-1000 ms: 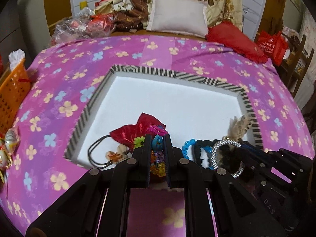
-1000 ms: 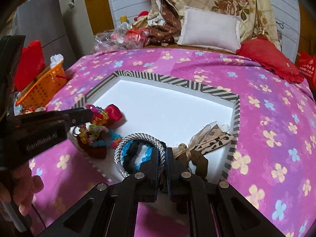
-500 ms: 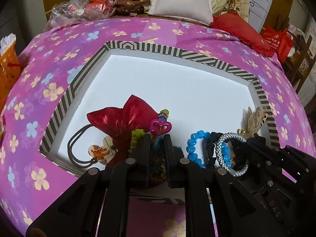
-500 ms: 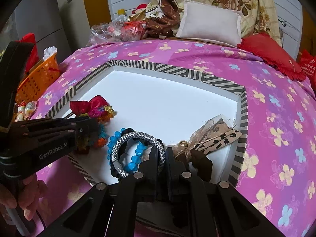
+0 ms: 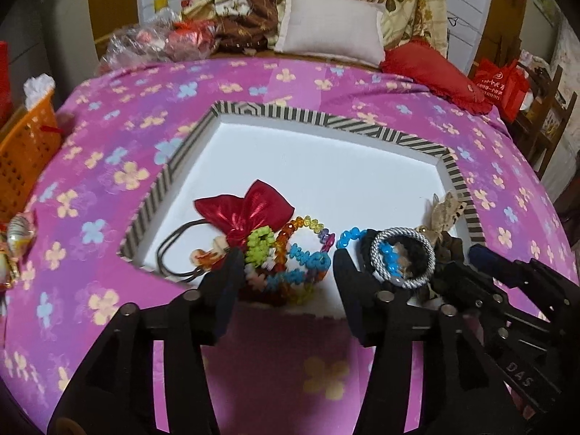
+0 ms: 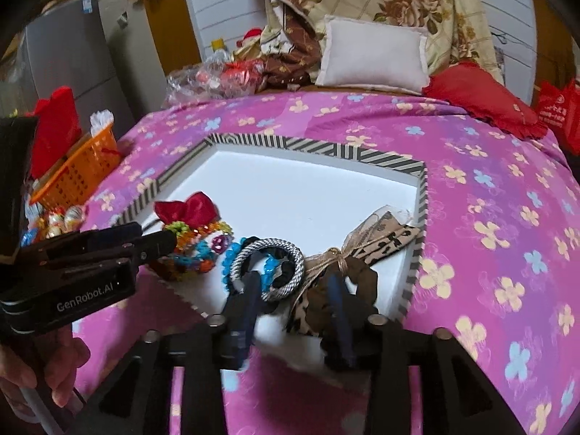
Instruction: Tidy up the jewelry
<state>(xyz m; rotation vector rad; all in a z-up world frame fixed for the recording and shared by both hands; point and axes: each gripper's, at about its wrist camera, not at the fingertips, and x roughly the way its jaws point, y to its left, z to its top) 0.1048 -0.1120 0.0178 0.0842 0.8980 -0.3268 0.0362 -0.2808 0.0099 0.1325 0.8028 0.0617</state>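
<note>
Left wrist — left gripper (image 5: 286, 272) fingers apart, beads (image 5: 286, 261) between

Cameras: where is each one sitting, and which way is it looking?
Left wrist view: sits on the left gripper, looking forward along its open fingers at the beaded bracelets in the white tray; the right gripper shows at lower right.
Right wrist view: sits on the right gripper, looking along its open fingers at the silver bangle and leopard bow; the left gripper and the person's hand show at left.
Both views share the tray, the red pouch and the flowered bedspread.
</note>
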